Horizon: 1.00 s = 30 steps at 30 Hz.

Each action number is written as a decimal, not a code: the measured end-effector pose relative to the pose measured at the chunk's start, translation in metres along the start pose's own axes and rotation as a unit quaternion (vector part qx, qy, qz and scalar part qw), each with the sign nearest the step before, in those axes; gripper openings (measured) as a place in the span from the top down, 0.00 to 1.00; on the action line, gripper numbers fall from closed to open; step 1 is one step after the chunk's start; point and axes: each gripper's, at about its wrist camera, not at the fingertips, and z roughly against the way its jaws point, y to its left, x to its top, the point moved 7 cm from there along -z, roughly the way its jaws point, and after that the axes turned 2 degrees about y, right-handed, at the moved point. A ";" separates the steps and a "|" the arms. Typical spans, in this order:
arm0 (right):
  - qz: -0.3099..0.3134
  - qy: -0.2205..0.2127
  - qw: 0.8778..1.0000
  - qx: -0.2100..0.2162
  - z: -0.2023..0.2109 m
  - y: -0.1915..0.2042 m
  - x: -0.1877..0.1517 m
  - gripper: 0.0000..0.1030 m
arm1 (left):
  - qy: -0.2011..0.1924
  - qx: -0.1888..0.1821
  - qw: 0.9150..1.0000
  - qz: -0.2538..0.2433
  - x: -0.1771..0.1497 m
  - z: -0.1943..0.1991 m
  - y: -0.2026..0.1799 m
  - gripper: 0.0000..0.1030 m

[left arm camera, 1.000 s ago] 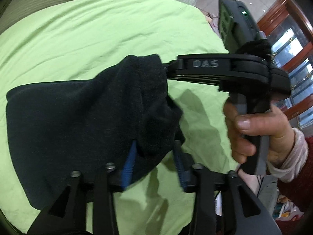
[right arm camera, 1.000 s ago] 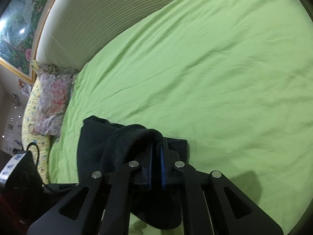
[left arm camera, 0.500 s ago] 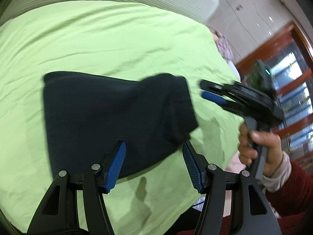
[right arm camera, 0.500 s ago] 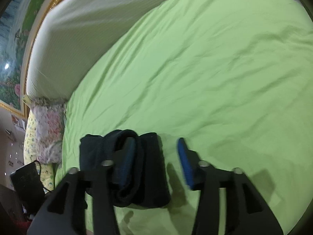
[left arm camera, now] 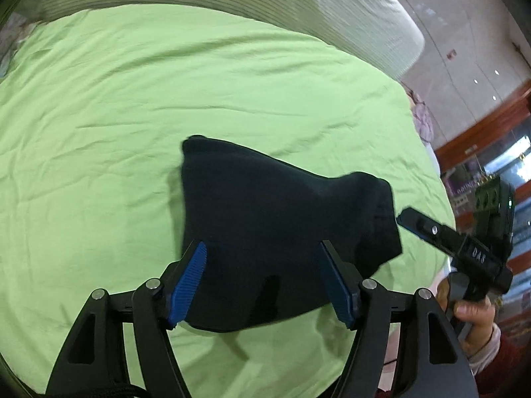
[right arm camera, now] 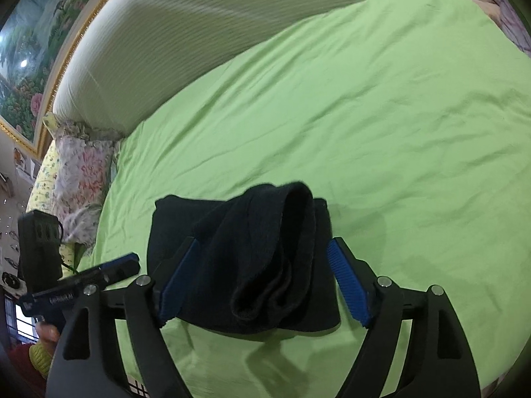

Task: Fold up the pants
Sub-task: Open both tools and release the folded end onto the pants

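The dark pants (left arm camera: 275, 225) lie folded in a compact bundle on the green bed sheet (left arm camera: 132, 106). They also show in the right wrist view (right arm camera: 252, 265), with a rolled top layer. My left gripper (left arm camera: 265, 282) is open and empty, hovering just in front of the bundle. My right gripper (right arm camera: 262, 282) is open and empty, above the bundle's near edge. The right gripper also shows in the left wrist view (left arm camera: 411, 220), just right of the pants. The left gripper appears at the left of the right wrist view (right arm camera: 126, 263).
A ribbed white headboard cushion (right arm camera: 199, 33) runs along the far side of the bed. A floral pillow (right arm camera: 79, 172) lies at the left. The bed edge, tiled floor and wooden doors (left arm camera: 481, 132) are at the right.
Both grippers let go of the pants and opened. The raised fabric dropped onto the bundle. Both grippers pulled back from it.
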 end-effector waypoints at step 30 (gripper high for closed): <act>-0.071 0.056 0.996 0.018 -0.045 -0.055 -0.024 0.23 | 0.054 0.021 0.997 0.052 0.000 -0.065 0.046 0.26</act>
